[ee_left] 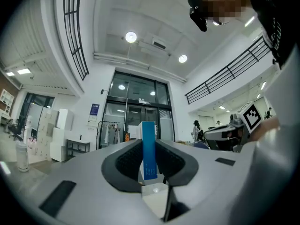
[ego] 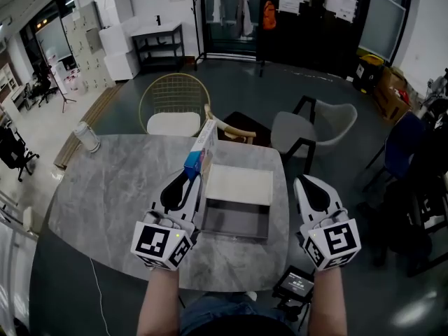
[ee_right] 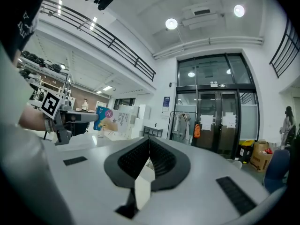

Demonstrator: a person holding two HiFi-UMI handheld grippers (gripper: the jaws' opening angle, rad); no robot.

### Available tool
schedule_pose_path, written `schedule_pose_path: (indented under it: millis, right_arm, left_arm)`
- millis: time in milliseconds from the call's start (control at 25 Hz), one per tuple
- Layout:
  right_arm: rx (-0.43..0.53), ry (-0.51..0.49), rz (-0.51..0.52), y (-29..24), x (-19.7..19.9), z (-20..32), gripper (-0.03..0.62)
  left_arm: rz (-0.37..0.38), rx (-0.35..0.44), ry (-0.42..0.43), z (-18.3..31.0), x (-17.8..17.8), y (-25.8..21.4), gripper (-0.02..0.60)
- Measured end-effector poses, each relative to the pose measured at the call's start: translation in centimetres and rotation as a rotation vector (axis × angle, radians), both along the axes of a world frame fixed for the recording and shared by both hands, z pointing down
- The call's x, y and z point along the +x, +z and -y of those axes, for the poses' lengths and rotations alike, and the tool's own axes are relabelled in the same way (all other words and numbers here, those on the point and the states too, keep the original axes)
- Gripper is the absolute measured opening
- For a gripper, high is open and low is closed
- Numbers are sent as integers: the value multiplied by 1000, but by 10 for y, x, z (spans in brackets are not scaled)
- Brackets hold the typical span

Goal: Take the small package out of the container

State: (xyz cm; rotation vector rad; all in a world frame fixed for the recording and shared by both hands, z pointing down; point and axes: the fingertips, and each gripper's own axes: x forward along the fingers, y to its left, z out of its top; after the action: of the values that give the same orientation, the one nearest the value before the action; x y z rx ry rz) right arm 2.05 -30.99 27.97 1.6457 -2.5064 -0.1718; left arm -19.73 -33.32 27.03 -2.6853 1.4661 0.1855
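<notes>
One package [ego: 201, 149] is standing clamped in the left hand-held gripper [ego: 187, 177] near the container [ego: 234, 235] on the tabletop [ego: 105, 187]; the right hand-held gripper [ego: 302, 180] is showing jaws together, empty.

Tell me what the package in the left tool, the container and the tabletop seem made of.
Small package: printed cardboard, judging by its crisp edges and blue-and-white print.
Container: matte grey card or plastic, with a white lid; I cannot tell which.
Table: stone or a stone-look top, smooth, given its grey veining.
</notes>
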Motion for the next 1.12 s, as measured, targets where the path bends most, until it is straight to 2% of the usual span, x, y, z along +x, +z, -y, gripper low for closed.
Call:
schedule_pose_path:
  millis: [160, 480, 1120]
  right_arm:
    - [4, 48, 11, -6, -9, 6, 25]
    - [-3, 119, 37, 8, 14, 3, 25]
    - [-5, 131, 37, -3, 23, -8, 25]
  left_arm:
    - [-6, -1, 27, 9, -11, -5, 87]
    - [-67, 0, 10, 16, -16, 6, 88]
    - [-65, 26, 19, 0, -15, -10, 89]
